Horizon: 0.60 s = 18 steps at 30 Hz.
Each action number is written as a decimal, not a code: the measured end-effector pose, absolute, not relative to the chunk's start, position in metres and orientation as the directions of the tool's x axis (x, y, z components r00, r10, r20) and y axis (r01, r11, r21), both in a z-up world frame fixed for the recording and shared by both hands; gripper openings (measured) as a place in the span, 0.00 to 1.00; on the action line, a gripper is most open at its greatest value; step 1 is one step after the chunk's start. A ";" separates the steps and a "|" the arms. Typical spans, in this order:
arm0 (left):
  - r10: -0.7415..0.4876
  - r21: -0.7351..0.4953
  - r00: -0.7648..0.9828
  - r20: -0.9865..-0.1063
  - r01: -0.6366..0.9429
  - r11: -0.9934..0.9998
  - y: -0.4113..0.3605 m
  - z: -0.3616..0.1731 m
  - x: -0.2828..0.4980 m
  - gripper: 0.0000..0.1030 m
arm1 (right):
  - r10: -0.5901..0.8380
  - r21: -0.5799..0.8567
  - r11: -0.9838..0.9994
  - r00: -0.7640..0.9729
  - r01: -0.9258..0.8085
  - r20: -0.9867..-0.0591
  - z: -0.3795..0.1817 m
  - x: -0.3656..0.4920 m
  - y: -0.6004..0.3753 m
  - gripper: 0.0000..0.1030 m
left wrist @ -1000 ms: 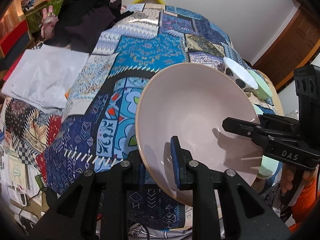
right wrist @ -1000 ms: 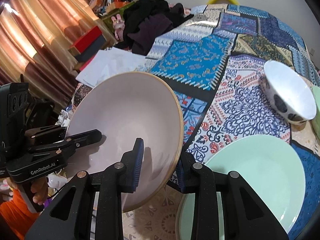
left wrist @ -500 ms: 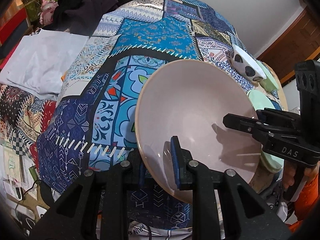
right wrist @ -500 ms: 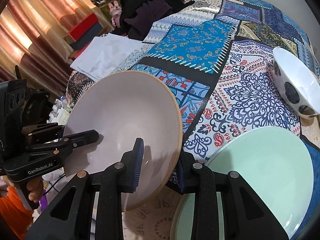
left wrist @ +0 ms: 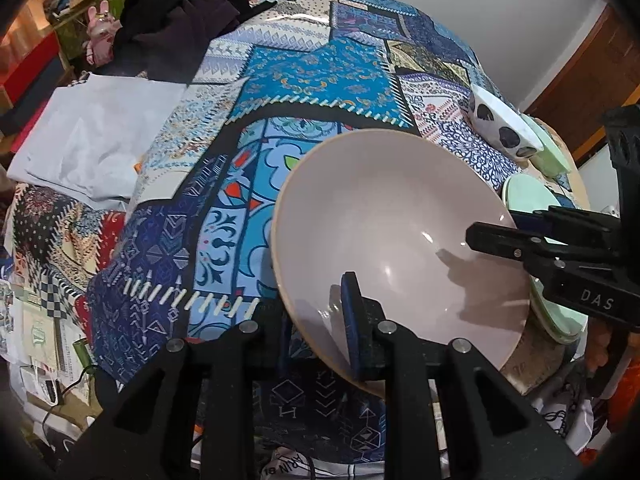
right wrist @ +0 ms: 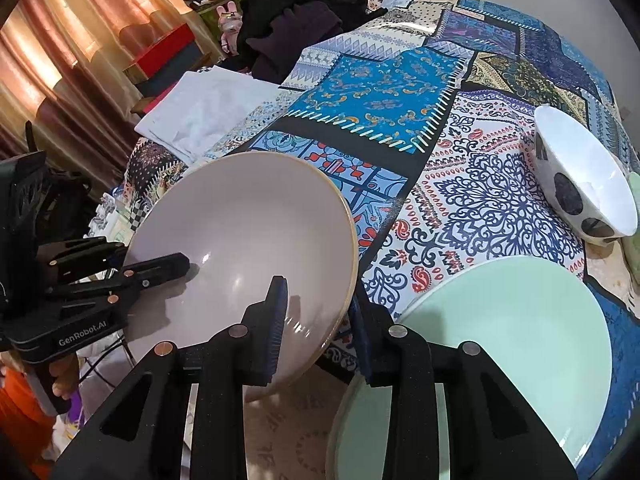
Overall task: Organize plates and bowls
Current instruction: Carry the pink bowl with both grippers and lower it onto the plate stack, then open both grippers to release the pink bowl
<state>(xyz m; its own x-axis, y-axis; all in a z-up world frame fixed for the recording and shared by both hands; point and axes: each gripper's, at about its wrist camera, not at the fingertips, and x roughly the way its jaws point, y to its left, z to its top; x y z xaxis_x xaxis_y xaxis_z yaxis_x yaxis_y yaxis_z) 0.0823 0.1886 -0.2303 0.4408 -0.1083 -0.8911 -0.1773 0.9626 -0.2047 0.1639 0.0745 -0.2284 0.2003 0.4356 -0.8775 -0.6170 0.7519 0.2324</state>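
Observation:
A large pale pink bowl (left wrist: 392,232) is held in the air above the near edge of the quilt-covered table. My left gripper (left wrist: 316,320) is shut on its near rim. My right gripper (right wrist: 316,316) is shut on the opposite rim of the pink bowl (right wrist: 240,240). Each gripper shows in the other's view, at the far rim. A mint green plate (right wrist: 508,344) lies on the table to the right of the bowl. A white bowl with dark spots (right wrist: 588,184) stands behind the plate.
The patchwork cloth (right wrist: 384,92) covers the table. A folded white cloth (left wrist: 92,132) and a heap of dark clothes (left wrist: 184,12) lie at the far left. Another pale green dish (left wrist: 548,148) sits past the spotted bowl (left wrist: 500,128). Curtains (right wrist: 60,52) and clutter stand at the left.
Both grippers have kept hold of the pink bowl and carried it a little back and down toward the near edge of the table. The green plate and the spotted bowl have not moved.

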 end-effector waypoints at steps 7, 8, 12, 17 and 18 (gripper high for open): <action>-0.072 -0.184 0.461 -0.884 -0.203 0.962 0.197 -0.209 0.079 0.22 | 0.466 0.256 0.756 0.221 -0.602 -0.857 -0.214 0.162 0.062 0.28; -0.067 -0.181 0.465 -0.883 -0.205 0.962 0.197 -0.206 0.079 0.22 | 0.470 0.256 0.757 0.229 -0.602 -0.852 -0.211 0.162 0.060 0.28; -0.054 -0.173 0.503 -0.863 -0.194 0.965 0.193 -0.185 0.079 0.37 | 0.490 0.256 0.760 0.267 -0.598 -0.830 -0.195 0.162 0.046 0.28; -0.024 -0.138 0.564 -0.825 -0.160 0.978 0.178 -0.154 0.084 0.49 | 0.493 0.237 0.779 0.331 -0.581 -0.805 -0.177 0.165 0.021 0.28; -0.020 -0.133 0.575 -0.818 -0.155 0.979 0.174 -0.149 0.086 0.52 | 0.494 0.238 0.783 0.342 -0.574 -0.800 -0.174 0.166 0.015 0.28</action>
<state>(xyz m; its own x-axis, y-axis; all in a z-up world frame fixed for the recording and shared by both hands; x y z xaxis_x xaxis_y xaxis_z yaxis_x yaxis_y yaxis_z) 0.0860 0.1744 -0.1490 0.5751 -0.0203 -0.8178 -0.1551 0.9789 -0.1334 0.1661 0.0153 -0.1744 0.3419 0.4936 -0.7997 -0.5742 0.7834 0.2381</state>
